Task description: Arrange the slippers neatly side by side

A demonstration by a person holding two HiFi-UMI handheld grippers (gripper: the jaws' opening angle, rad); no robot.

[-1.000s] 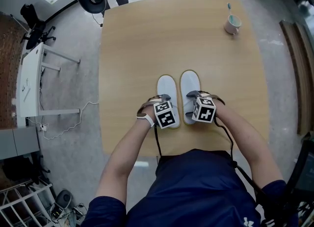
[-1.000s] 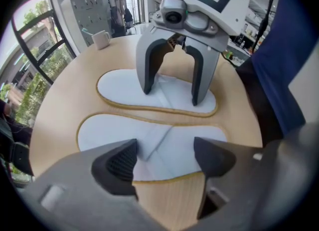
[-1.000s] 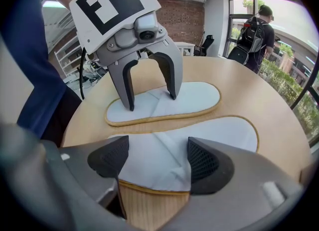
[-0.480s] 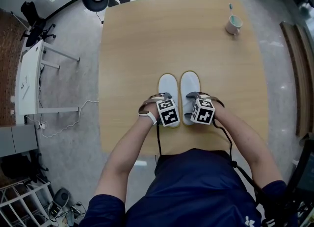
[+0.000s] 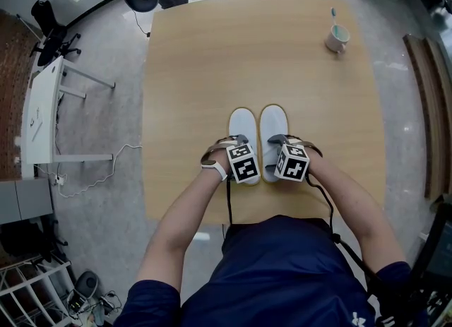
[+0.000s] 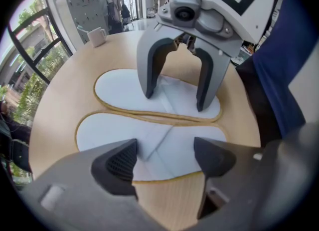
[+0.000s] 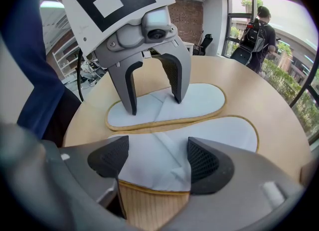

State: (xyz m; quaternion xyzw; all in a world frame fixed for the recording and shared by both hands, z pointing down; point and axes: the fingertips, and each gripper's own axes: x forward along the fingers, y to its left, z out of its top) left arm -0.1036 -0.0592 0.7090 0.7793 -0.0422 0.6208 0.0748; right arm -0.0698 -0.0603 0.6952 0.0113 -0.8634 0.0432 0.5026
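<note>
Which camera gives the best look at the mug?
The head view: the mug stands whole and unblocked near the table corner. The left gripper view shows the mug small and far off. The right gripper view misses it.

No word, number or brand name can be read anywhere. The only printed marks are black-and-white square patterns, with no letters, on the left cube (image 5: 242,163) of the left gripper (image 6: 165,160) and the right cube (image 5: 292,162) of the right gripper (image 7: 157,159). A small white emblem (image 5: 357,318) sits on the person's dark blue clothing (image 5: 282,276) below the right cube, too small to read.
</note>
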